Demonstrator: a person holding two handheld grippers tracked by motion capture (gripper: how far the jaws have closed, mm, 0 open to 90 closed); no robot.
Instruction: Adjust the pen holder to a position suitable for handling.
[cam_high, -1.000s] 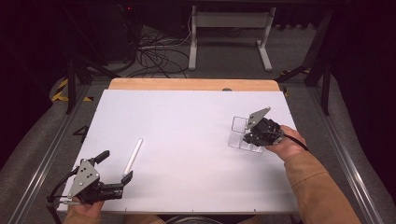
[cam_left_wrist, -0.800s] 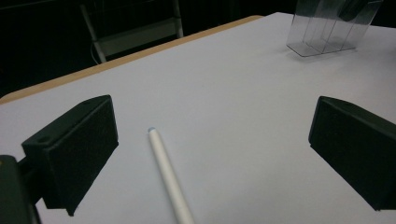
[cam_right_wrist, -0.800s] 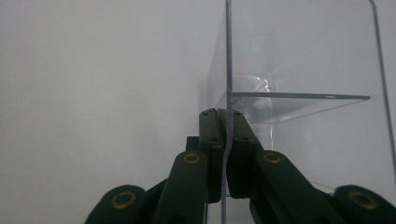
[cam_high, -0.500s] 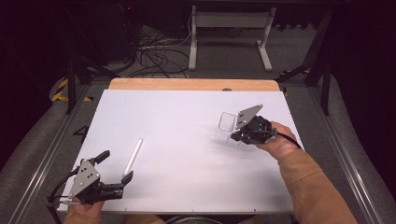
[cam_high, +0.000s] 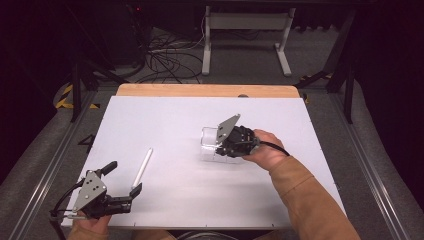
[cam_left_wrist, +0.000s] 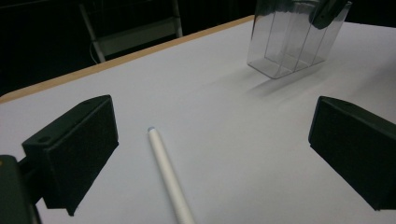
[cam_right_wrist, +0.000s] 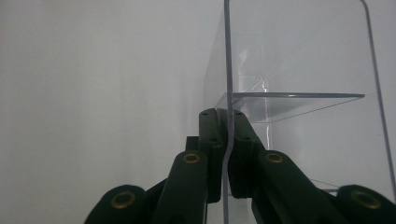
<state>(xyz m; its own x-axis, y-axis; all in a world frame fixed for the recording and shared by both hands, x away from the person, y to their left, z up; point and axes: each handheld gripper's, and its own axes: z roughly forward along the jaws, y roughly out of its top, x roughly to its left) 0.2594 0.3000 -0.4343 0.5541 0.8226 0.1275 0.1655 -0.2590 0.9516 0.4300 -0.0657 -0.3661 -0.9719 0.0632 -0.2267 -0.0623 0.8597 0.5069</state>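
The right claw (cam_high: 223, 146) has moved a long way in the last second. It was near the right edge of the table (cam_high: 310, 165), and now it is close to the middle, and the clear plastic box (cam_high: 212, 145) has come along with it. That means the box is being carried or slid toward the left side, where the white pen (cam_high: 142, 167) lies. In the right gripper view the two black jaws are pinched tight on one thin wall of the box (cam_right_wrist: 299, 93), so the hold looks firm, and walls inside the box split it into slots. From the high view it is hard to tell if the box is touching the table or is lifted a little. The left claw (cam_high: 122, 175) has not moved at all. It rests near the front left corner of the table with its jaws spread wide and nothing between them. In the left gripper view the pen (cam_left_wrist: 169, 179) lies flat on the table between the open jaws, pointing away, and the box (cam_left_wrist: 294, 39) stands upright farther off. The pen has not been picked up yet. It looks like the box is being brought near so the pen can go into one of its slots, and the left claw seems ready to close on the pen next.
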